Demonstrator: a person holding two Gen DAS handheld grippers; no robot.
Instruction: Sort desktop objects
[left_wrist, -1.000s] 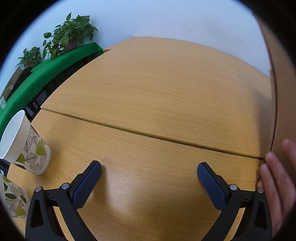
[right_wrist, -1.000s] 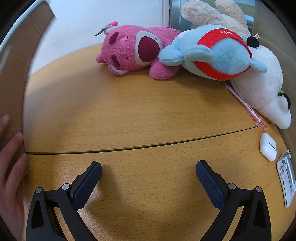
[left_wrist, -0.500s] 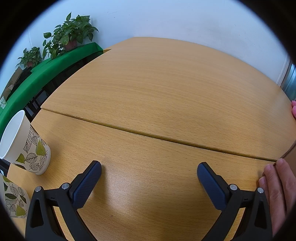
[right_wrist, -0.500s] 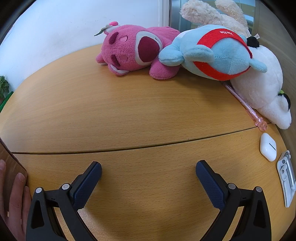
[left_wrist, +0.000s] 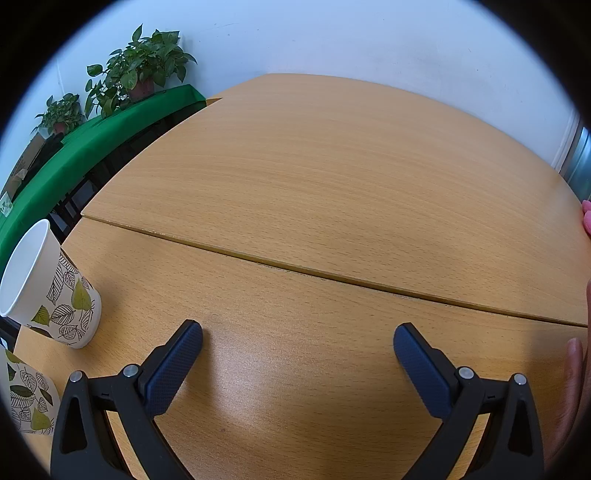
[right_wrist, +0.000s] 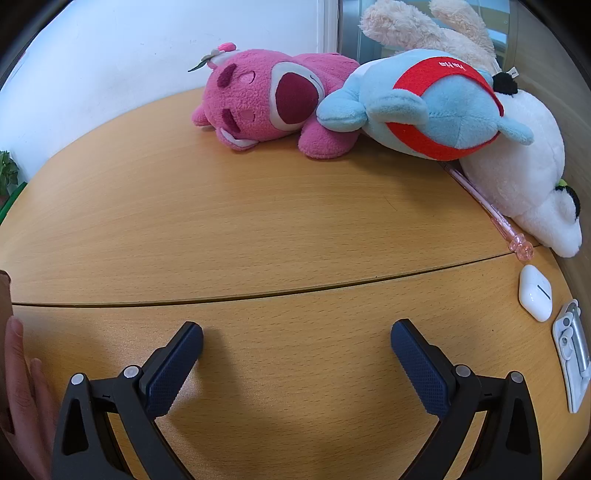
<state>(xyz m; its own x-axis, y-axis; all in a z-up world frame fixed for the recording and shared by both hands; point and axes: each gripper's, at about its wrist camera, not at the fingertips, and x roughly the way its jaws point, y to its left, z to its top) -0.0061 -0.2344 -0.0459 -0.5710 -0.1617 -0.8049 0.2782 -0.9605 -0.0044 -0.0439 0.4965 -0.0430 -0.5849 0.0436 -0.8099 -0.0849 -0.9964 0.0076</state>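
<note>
My left gripper (left_wrist: 297, 341) is open over bare wooden table (left_wrist: 314, 177), nothing between its fingers. A leaf-patterned paper cup (left_wrist: 48, 288) stands at its left, with a second one (left_wrist: 26, 402) nearer the edge. My right gripper (right_wrist: 295, 339) is open too, over bare wood. Beyond it lie a pink plush bear (right_wrist: 269, 99), a blue and red plush (right_wrist: 436, 110) and a white plush (right_wrist: 528, 184). A pink pen (right_wrist: 487, 210), a white earbud case (right_wrist: 535, 293) and a white clip-like object (right_wrist: 574, 354) lie at the right.
A hand (left_wrist: 570, 398) shows at the left wrist view's right edge; the same hand (right_wrist: 18, 376) holds a brown cardboard edge (right_wrist: 4, 291) in the right wrist view. Potted plants (left_wrist: 140, 70) stand on a green-covered bench (left_wrist: 81, 147) beyond the table's left side.
The brown cardboard piece that stood between the two grippers has been lowered and pulled back out of sight by the hand. Both grippers have stayed still and open.
</note>
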